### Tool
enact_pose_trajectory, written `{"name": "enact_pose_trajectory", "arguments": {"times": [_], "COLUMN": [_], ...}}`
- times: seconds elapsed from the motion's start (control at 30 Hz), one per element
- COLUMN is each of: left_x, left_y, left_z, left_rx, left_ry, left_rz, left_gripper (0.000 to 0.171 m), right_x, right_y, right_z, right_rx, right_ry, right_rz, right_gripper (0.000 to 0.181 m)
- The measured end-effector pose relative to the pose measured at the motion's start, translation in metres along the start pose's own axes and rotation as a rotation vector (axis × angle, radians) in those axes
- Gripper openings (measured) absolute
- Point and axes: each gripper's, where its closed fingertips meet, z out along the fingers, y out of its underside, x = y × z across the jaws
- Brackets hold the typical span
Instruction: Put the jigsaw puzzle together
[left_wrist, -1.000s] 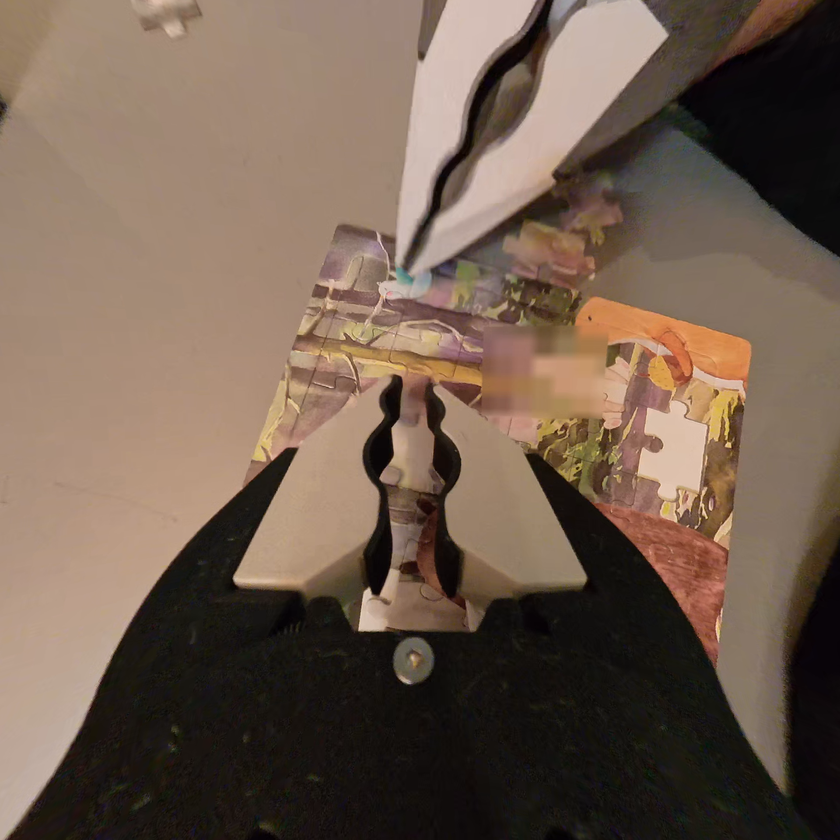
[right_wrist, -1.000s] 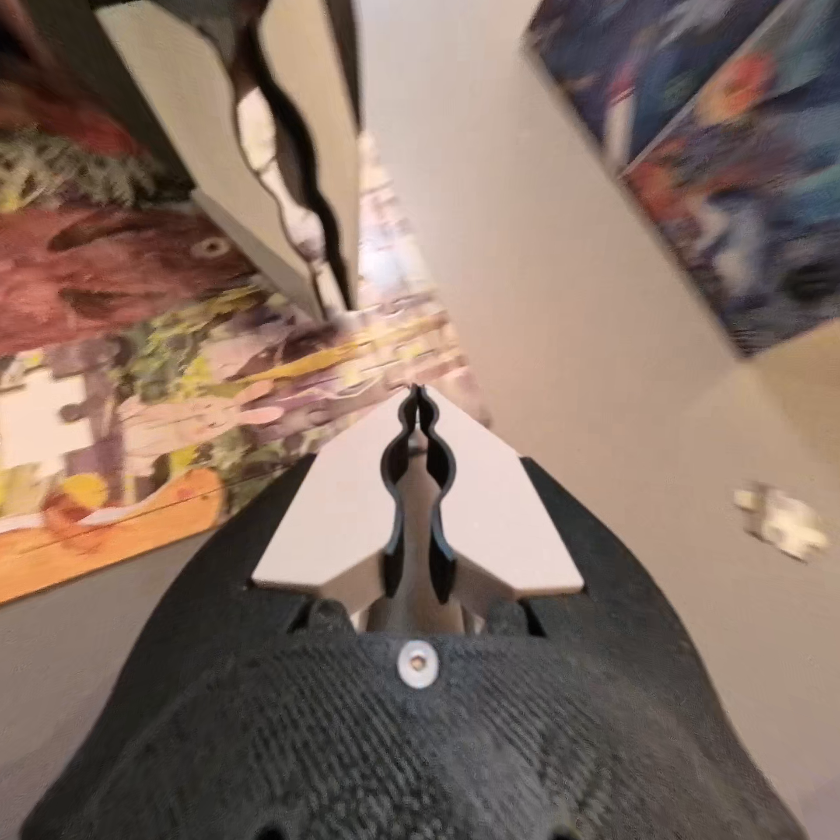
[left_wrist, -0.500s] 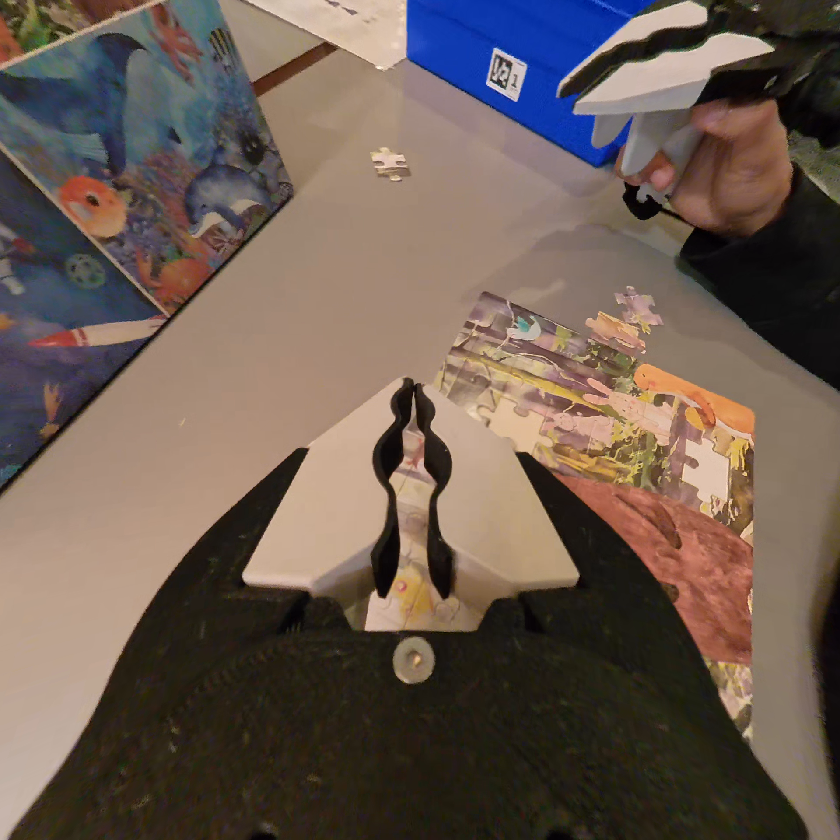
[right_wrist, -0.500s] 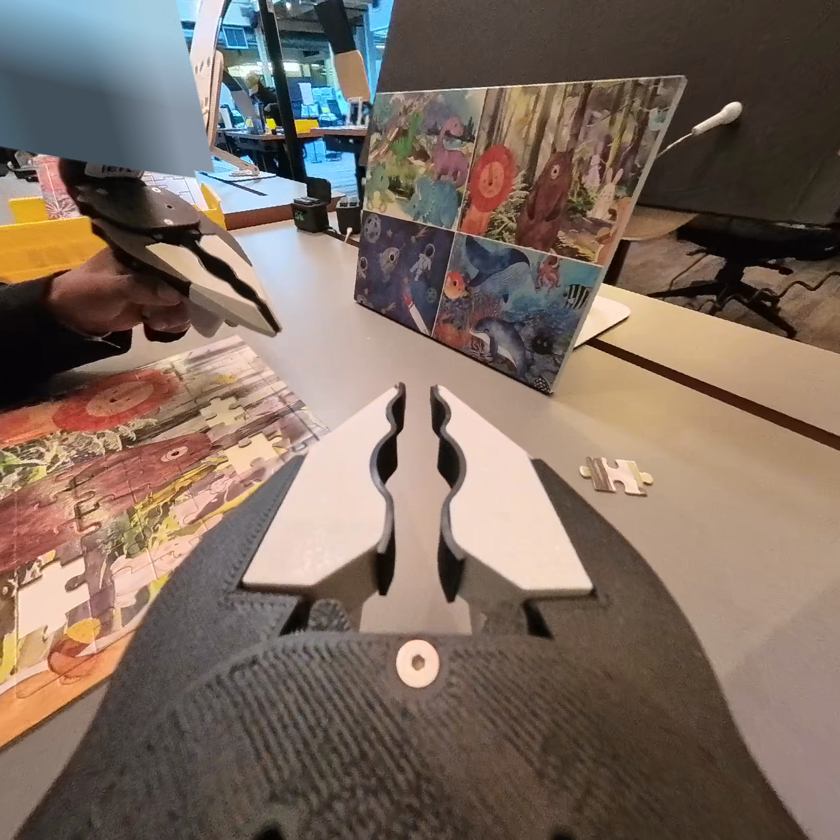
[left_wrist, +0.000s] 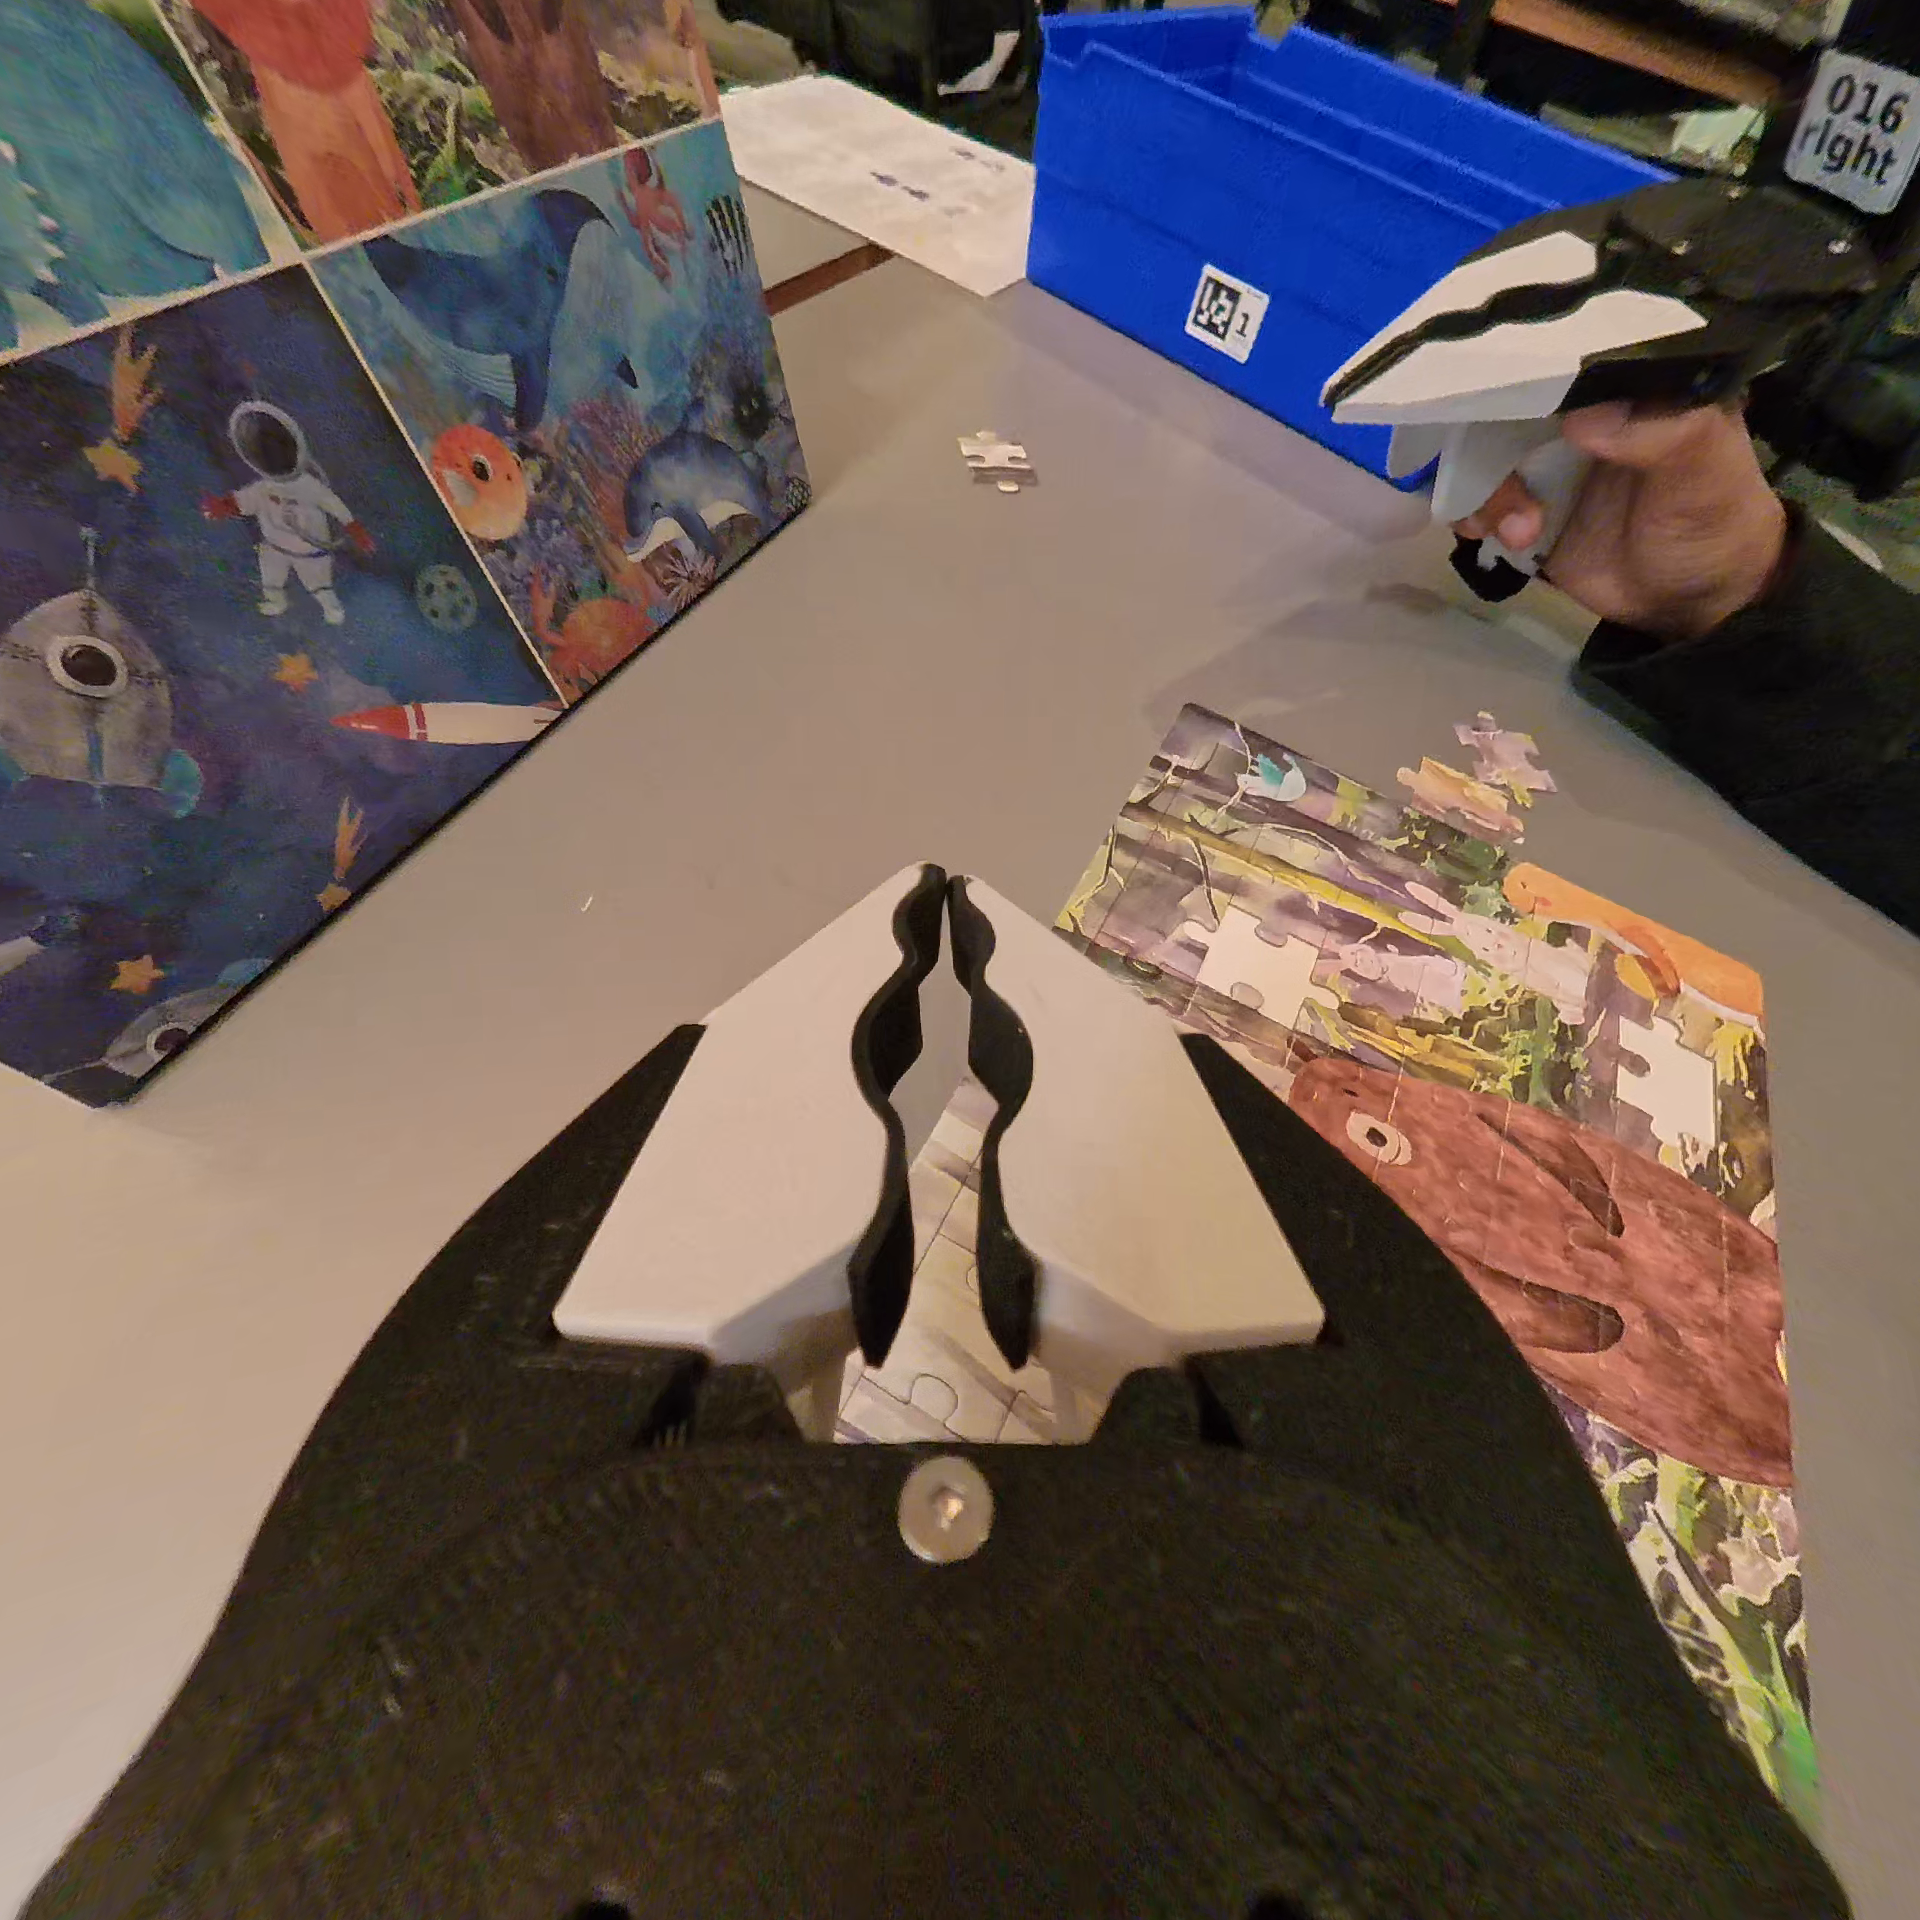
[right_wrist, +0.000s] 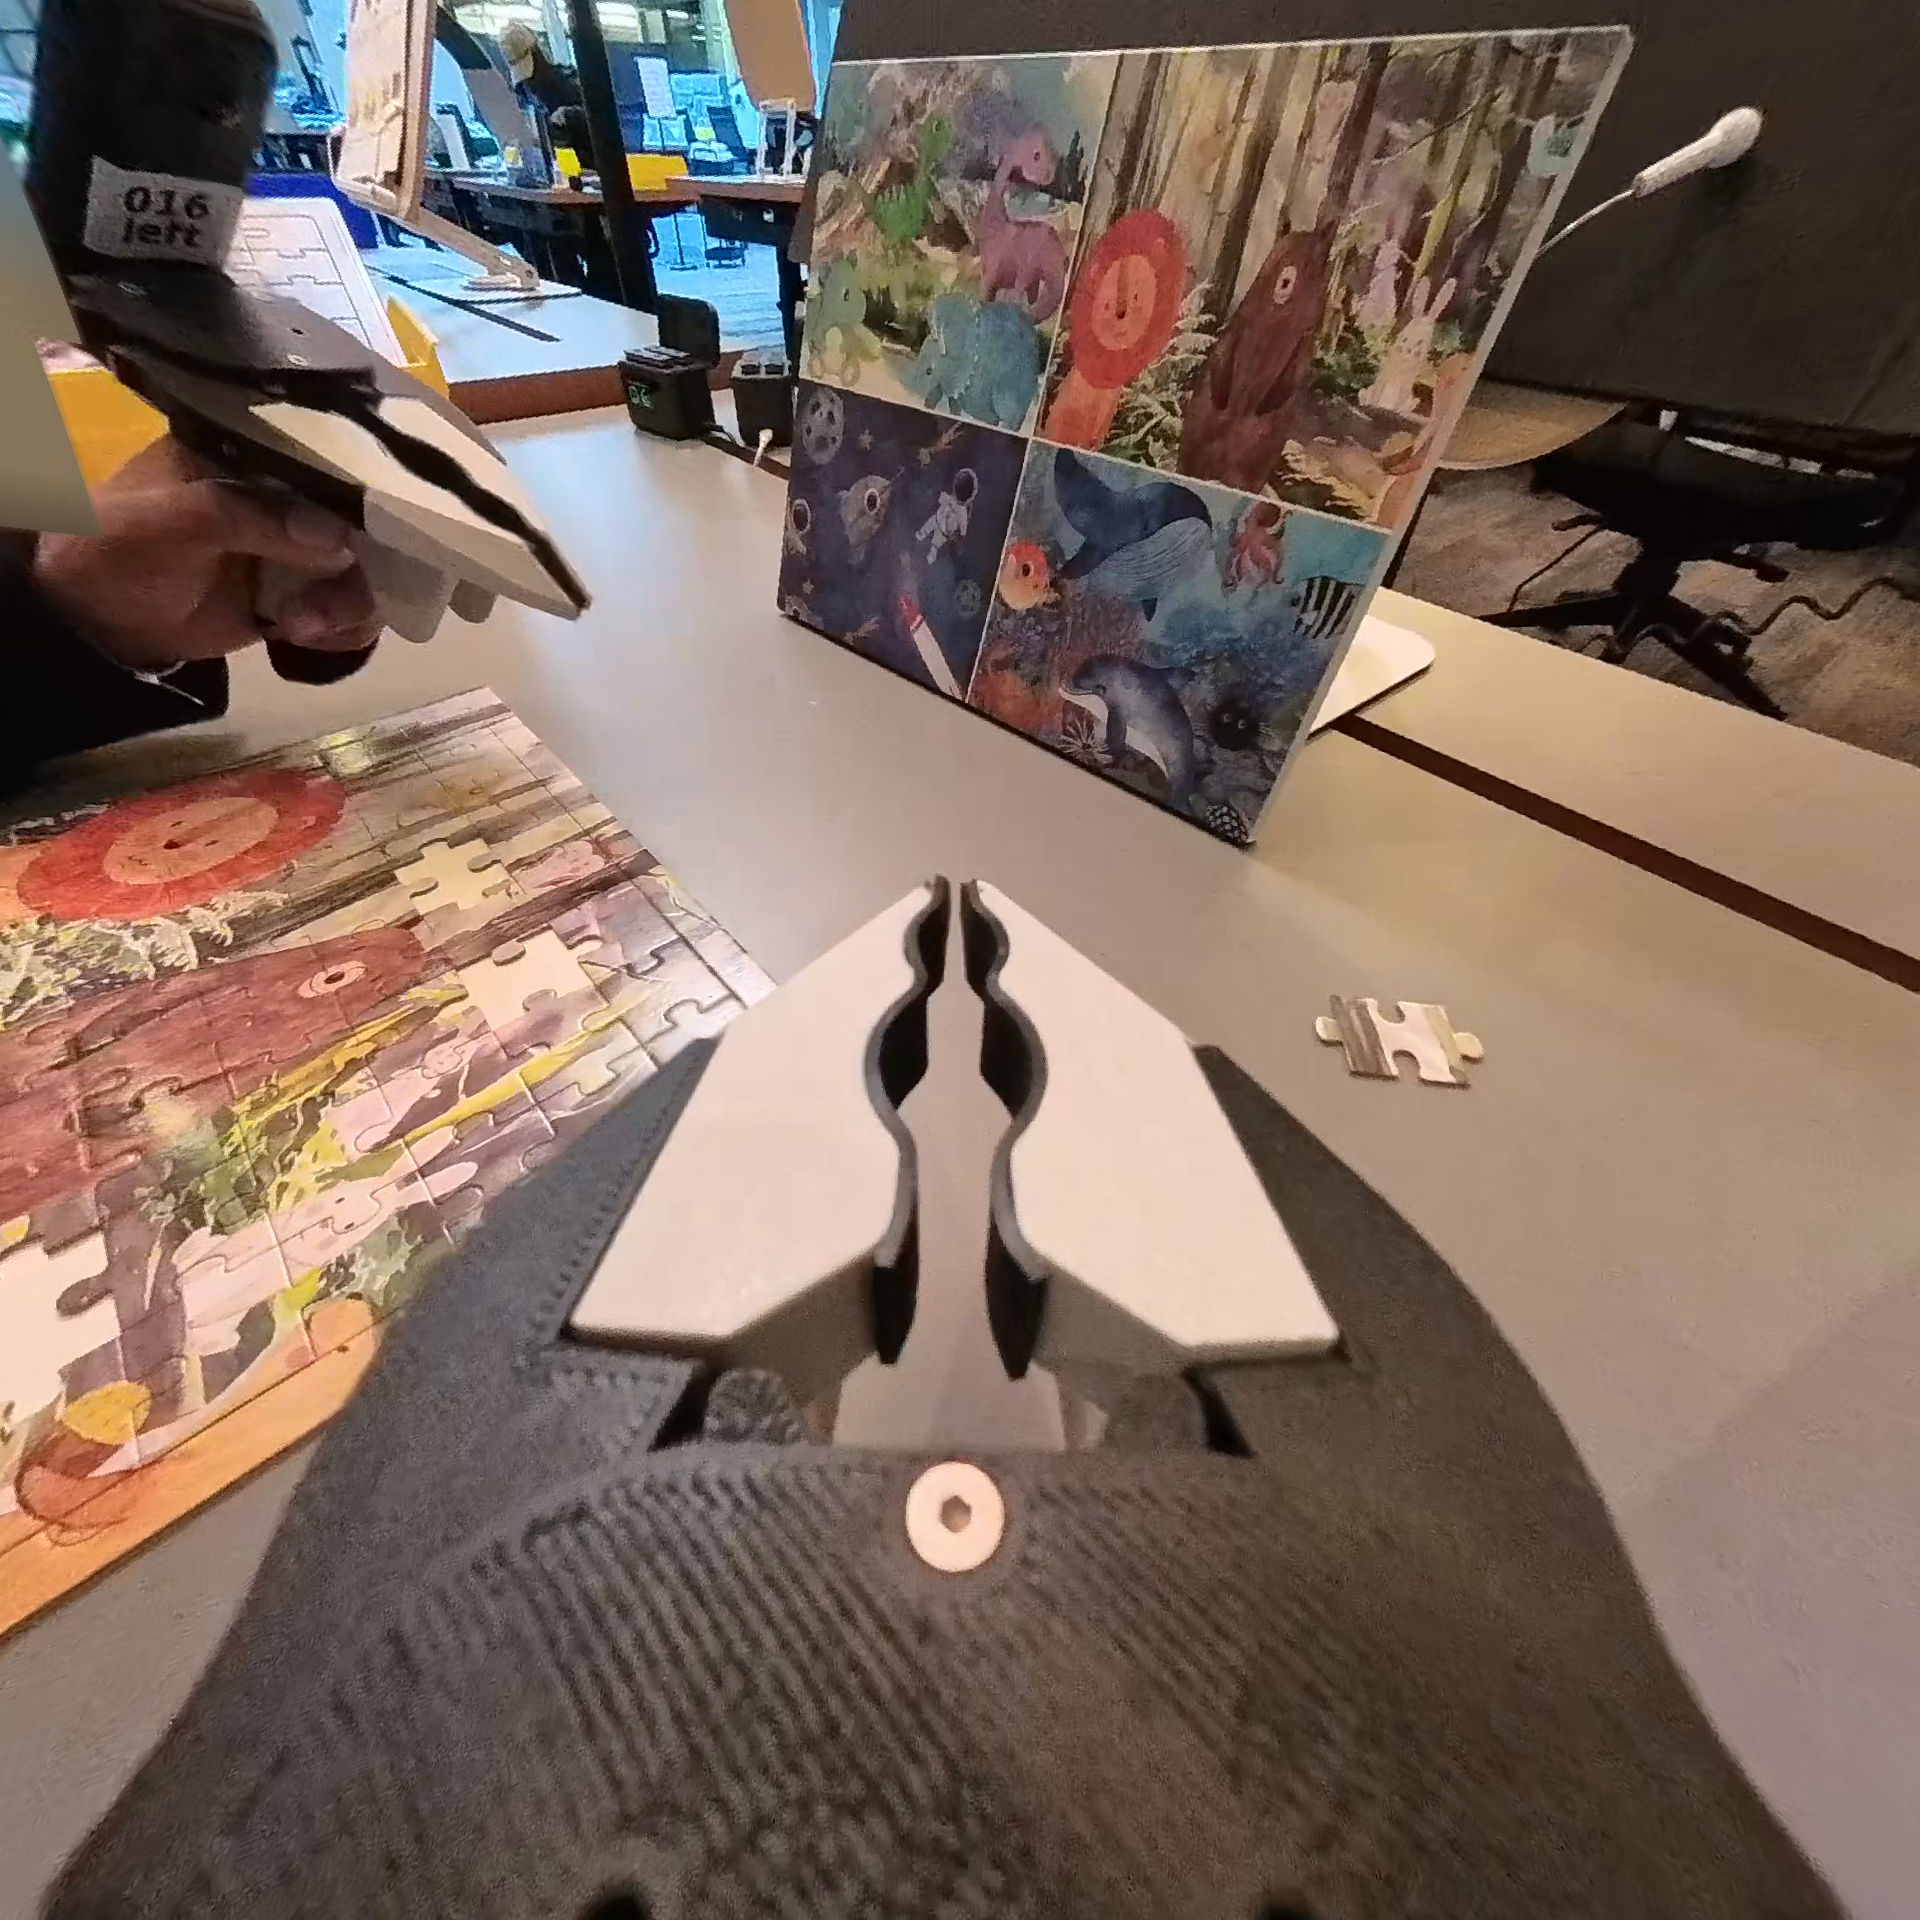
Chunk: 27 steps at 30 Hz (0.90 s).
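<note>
The left white-fingered black gripper (left_wrist: 948, 883) is hovering above the near edge of the flat cardboard jigsaw puzzle of a brown bear and orange lion (left_wrist: 1538, 1226), its wavy tips almost meeting with nothing between them, while the right white-fingered black gripper (right_wrist: 956, 888) is hanging over bare grey table (right_wrist: 1558, 1299), tips nearly together and likewise carrying nothing. The puzzle is lying mostly assembled with several pale piece-shaped gaps showing, so this looks like the fetching step: a loose grey-and-white puzzle piece (right_wrist: 1397, 1039) is sitting flat just beyond the right gripper's tips, and the next move probably calls for spreading those fingers and coming down to nip its thin edge. Behind, a propped picture board of four animal scenes (right_wrist: 1164, 416) is standing, and a blue plastic bin (left_wrist: 1278, 208) is carrying a small square marker tag; white labels with writing are sitting on both grippers
</note>
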Motion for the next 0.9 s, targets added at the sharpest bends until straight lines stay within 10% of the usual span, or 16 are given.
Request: {"name": "enact_pose_trajectory", "arguments": {"times": [0.43,0.9], "left_x": [-0.024,-0.019], "left_y": [-0.011,-0.006], "left_z": [-0.020,-0.022], "left_rx": [0.174,0.213], "left_ry": [0.098,0.085], "left_rz": [-0.234,-0.139], "left_gripper": [0.000,0.000], "right_x": [-0.022,-0.061], "right_y": [0.009,0.010], "right_z": [-0.026,-0.074], "right_rx": [0.003,0.107], "right_ry": [0.091,0.254], "right_rz": [-0.009,-0.019], "right_gripper": [0.000,0.000]}}
